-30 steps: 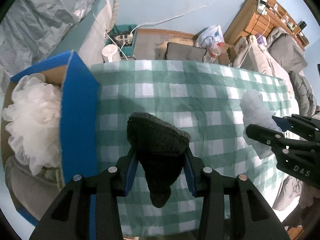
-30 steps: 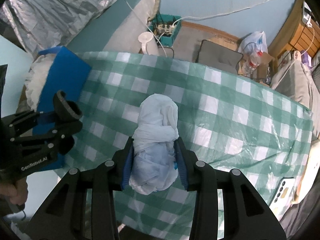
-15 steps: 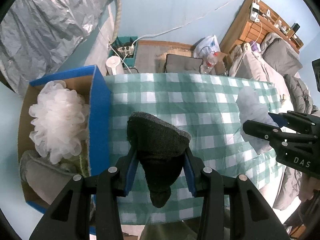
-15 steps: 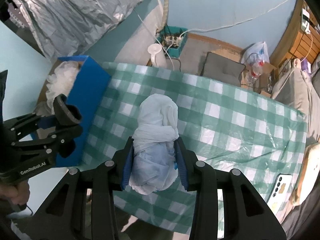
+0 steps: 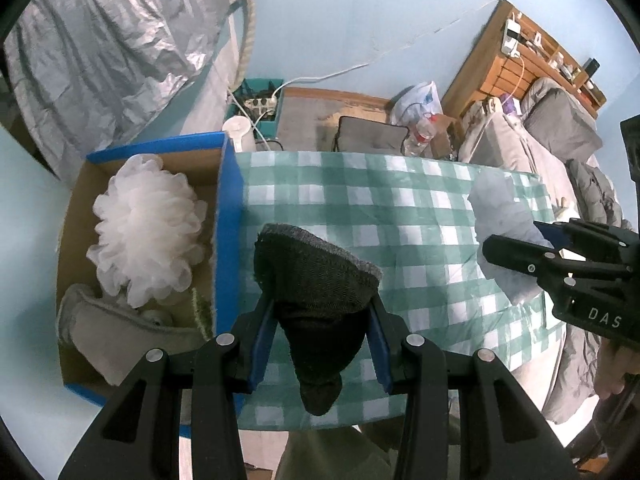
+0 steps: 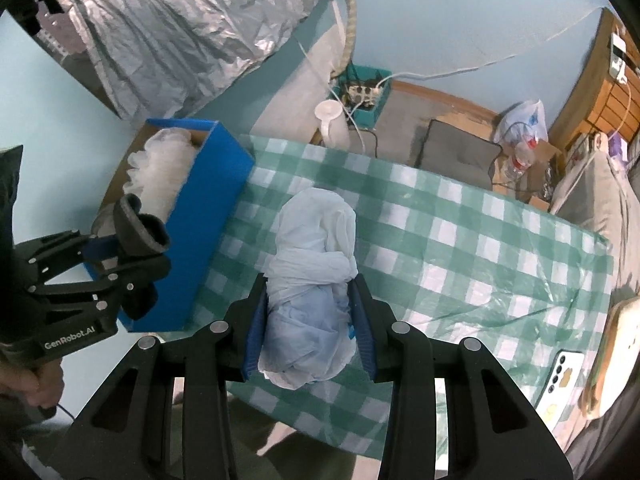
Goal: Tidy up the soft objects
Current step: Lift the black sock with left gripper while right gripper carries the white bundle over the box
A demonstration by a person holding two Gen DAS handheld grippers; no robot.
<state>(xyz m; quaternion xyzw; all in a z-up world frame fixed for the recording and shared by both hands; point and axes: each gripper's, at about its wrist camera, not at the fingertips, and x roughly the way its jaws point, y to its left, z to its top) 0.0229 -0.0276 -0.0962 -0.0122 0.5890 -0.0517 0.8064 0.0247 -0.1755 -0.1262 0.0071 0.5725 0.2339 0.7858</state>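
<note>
My left gripper (image 5: 320,344) is shut on a dark grey knitted sock (image 5: 316,292) and holds it high above the green checked table (image 5: 400,216), beside the blue cardboard box (image 5: 226,248). The box holds a white mesh bath pouf (image 5: 146,232) and a grey fabric item (image 5: 120,344). My right gripper (image 6: 310,320) is shut on a bundled pale blue-white plastic bag (image 6: 316,264), raised over the table (image 6: 480,256). The left gripper (image 6: 120,256) with the sock (image 6: 138,228) shows in the right wrist view next to the box (image 6: 208,232). The right gripper (image 5: 516,248) with the bag (image 5: 500,216) shows in the left wrist view.
A phone (image 6: 560,384) lies near the table's right edge. Past the table's far edge are a white fan (image 6: 334,124), a power strip in a teal crate (image 6: 366,92), a grey cushion (image 6: 456,148) and a bottle (image 6: 520,156). Silver foil sheeting (image 5: 100,60) hangs at the left.
Both grippers have risen well above the table with their loads still held. The inside of the blue box has come fully into view in the left wrist view.
</note>
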